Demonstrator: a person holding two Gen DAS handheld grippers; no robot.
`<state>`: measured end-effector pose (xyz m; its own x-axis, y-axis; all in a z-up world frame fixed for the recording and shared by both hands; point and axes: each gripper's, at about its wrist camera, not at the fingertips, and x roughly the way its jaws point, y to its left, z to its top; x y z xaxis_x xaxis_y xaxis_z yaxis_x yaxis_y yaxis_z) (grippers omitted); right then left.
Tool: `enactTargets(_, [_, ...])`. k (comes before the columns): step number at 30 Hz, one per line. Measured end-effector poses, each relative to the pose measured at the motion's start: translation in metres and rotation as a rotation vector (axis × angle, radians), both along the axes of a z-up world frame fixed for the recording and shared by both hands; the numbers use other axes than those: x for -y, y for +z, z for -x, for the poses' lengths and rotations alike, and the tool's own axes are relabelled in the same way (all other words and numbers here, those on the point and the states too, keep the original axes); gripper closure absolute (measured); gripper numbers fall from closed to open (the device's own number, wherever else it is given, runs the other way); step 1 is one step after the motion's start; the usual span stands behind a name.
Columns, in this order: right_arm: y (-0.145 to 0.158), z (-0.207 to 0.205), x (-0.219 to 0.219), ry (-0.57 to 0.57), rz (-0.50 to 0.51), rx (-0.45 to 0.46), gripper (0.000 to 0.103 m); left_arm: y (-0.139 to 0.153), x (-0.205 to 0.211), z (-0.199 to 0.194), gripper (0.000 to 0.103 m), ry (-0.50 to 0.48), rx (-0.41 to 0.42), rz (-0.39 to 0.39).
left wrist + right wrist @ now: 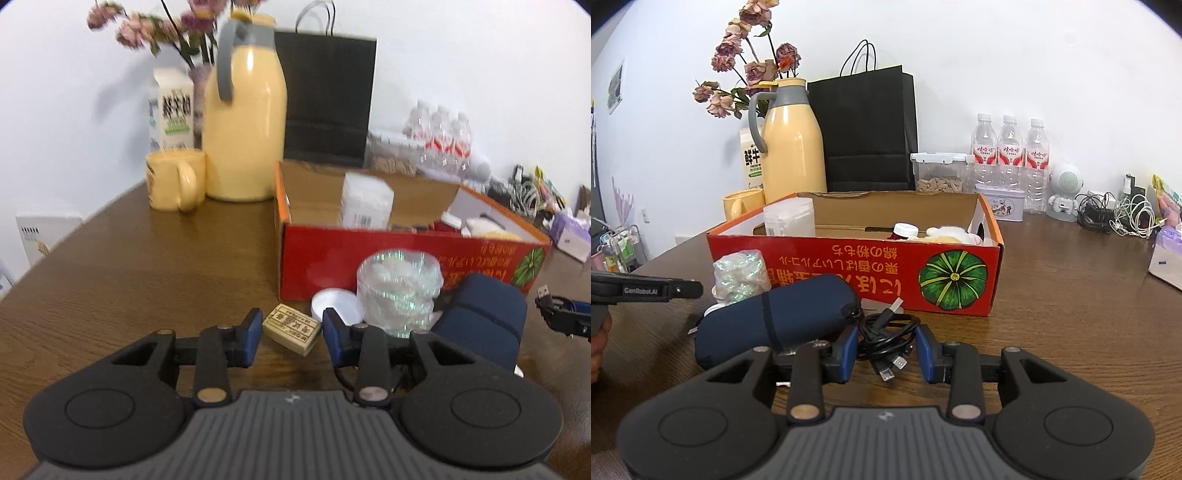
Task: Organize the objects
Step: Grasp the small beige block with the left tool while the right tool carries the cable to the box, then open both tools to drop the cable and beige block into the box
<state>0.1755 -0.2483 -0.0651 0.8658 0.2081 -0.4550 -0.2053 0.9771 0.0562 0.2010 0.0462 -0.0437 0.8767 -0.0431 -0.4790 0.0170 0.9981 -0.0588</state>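
In the left wrist view my left gripper [292, 322] is shut on a small tan printed block [291, 328], a blue pad against each end, just above the brown table [147, 266]. In the right wrist view my right gripper [886, 338] is shut on a coiled black USB cable [886, 332], plugs hanging toward me. An open red cardboard box [849, 269] with a green pumpkin picture stands behind both. In front of it lie a dark blue pouch [775, 321], a shiny crinkled bag [399, 288] and a white round lid [334, 302].
Inside the box are a white container [790, 218], a red-capped bottle [905, 230] and something fluffy. Behind stand a yellow jug [243, 122], yellow mug [173, 181], milk carton [171, 107], black paper bag [864, 129], water bottles [1008, 147] and tangled chargers [1115, 214].
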Motion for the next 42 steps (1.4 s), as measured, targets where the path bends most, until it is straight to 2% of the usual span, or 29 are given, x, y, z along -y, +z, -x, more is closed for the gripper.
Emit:
enactTargets(7, [0.010, 0.004, -0.004, 0.024, 0.026, 0.057, 0.070, 0.018, 0.005, 0.008, 0.067, 0.022, 0.069, -0.001])
enactTargets(12, [0.033, -0.002, -0.016, 0.059, 0.053, 0.124, 0.070, 0.036, 0.012, 0.003, 0.067, -0.005, 0.114, 0.007])
enactTargets(21, [0.070, -0.045, -0.044, 0.085, 0.096, 0.200, 0.070, 0.066, 0.026, -0.035, 0.067, 0.009, 0.173, -0.015])
enactTargets(27, [0.080, -0.085, -0.060, 0.071, 0.073, 0.192, 0.070, 0.074, 0.029, -0.077, 0.067, 0.054, 0.160, 0.003])
enactTargets(34, [0.063, -0.124, -0.068, 0.016, 0.046, 0.145, 0.070, 0.067, 0.026, -0.127, 0.067, 0.091, 0.103, 0.048])
enactTargets(42, [0.043, -0.138, -0.064, -0.004, 0.051, 0.091, 0.070, 0.049, 0.025, -0.140, 0.067, 0.068, 0.029, 0.056])
